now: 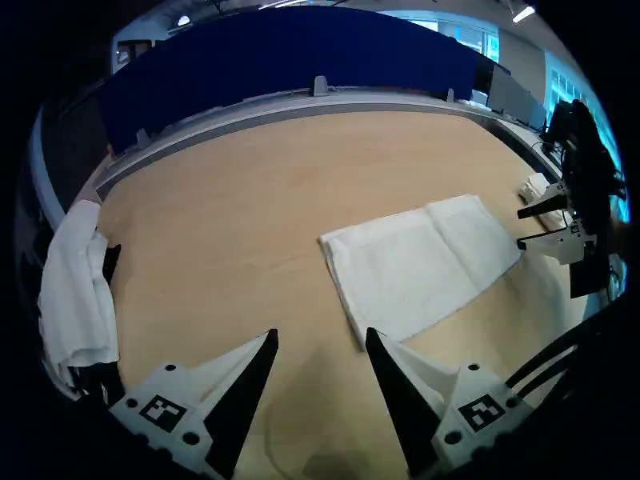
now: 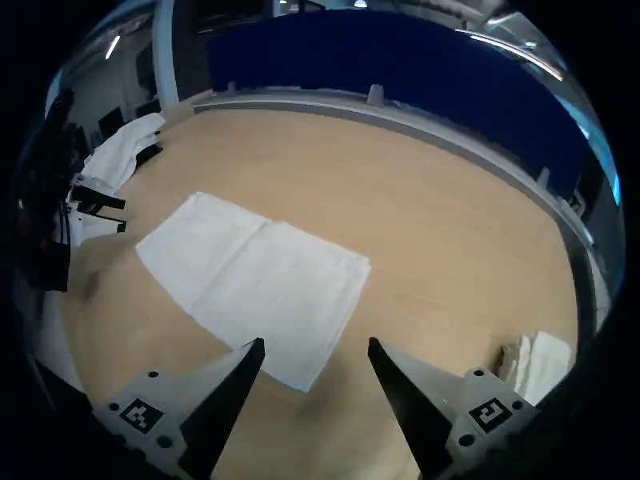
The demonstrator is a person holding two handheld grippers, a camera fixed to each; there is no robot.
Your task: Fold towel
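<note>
Left claw (image 1: 320, 344) hangs with its two fingers apart over the pale wooden table (image 1: 240, 200). The right claw (image 2: 314, 352) is likewise spread and holds nothing. Between them the white rectangular cloth towel (image 1: 420, 268) lies flat, its long axis running from one claw to the other, so each faces a short end. From the left claw it lies ahead and off to the right, its near corner just beside that claw's right finger. From the right claw it lies ahead and to the left, with a corner showing between the fingers. Neither looks clearly nearer, so a fold could likely start from either short edge.
</note>
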